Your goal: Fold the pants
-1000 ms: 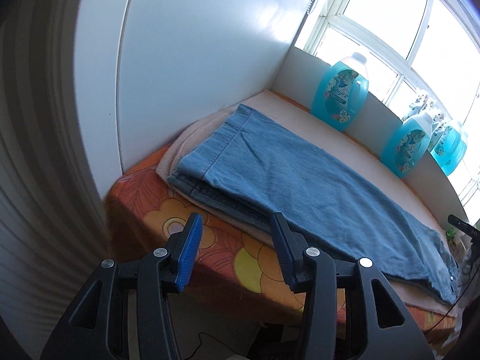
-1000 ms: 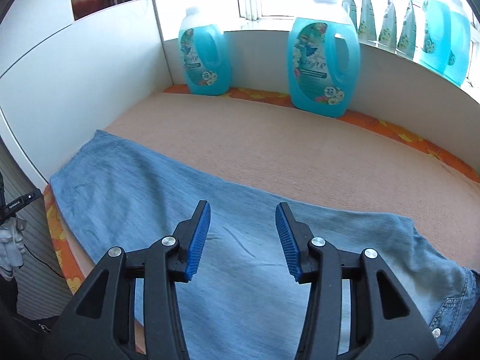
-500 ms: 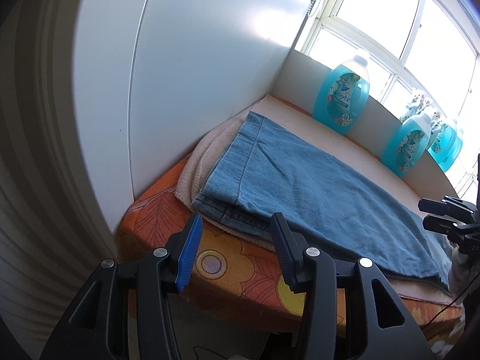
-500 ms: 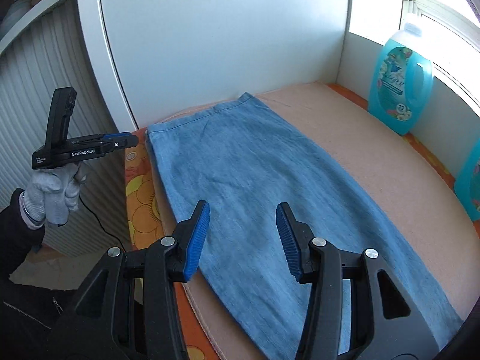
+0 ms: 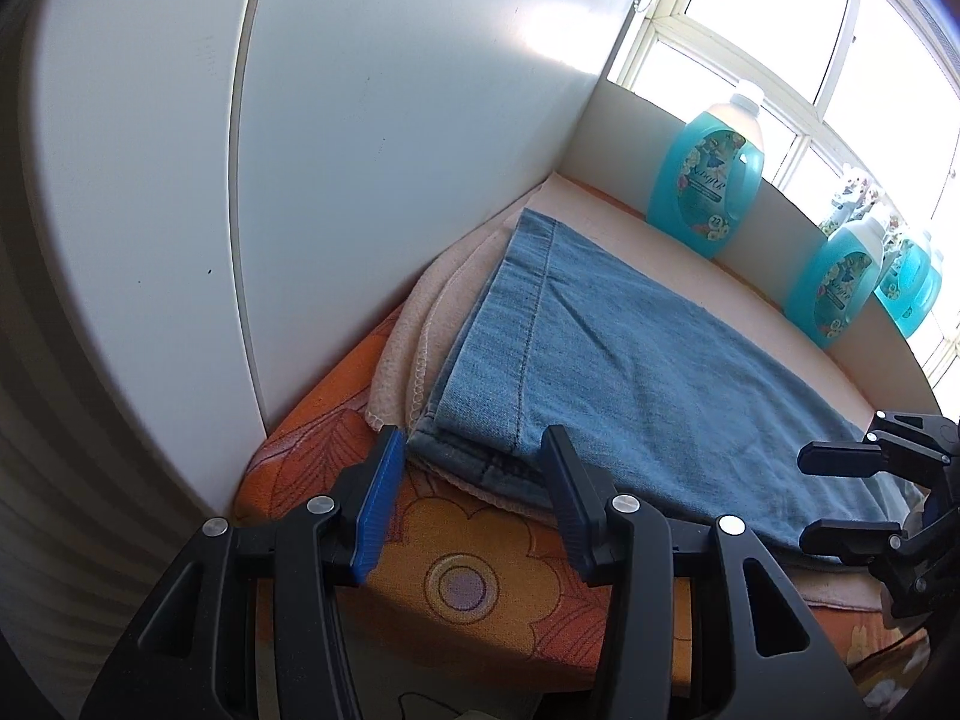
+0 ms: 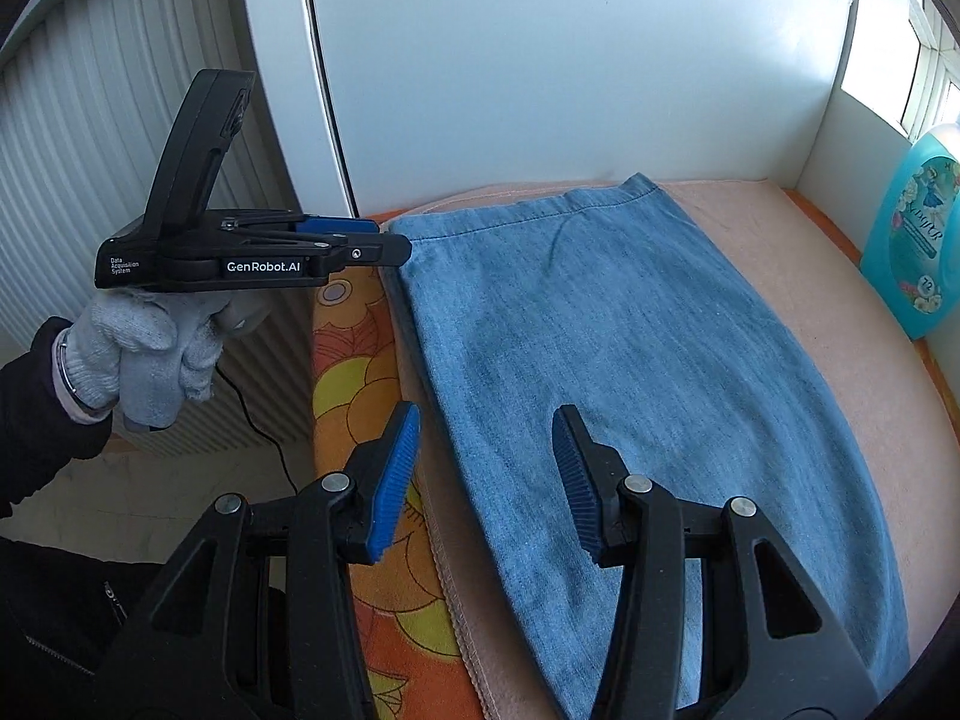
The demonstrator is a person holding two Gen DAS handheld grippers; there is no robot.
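The left gripper (image 5: pixel 468 480) had closed in on the near hem corner of the pants (image 5: pixel 630 372), jaws wide and empty; the right gripper (image 6: pixel 486 468) hovered likewise agape; a hem grasp looked imminent.

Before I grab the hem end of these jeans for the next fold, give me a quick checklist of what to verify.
1. Left gripper open, holding nothing: ok.
2. Right gripper open, holding nothing: ok.
3. Jeans lying flat, legs stacked: ok.
4. Left gripper lined up with the near hem corner: ok, corner sits between its fingers.
5. Both denim layers will be caught, not the peach blanket too: cannot tell.
6. Detergent bottles clear of the jeans: ok.
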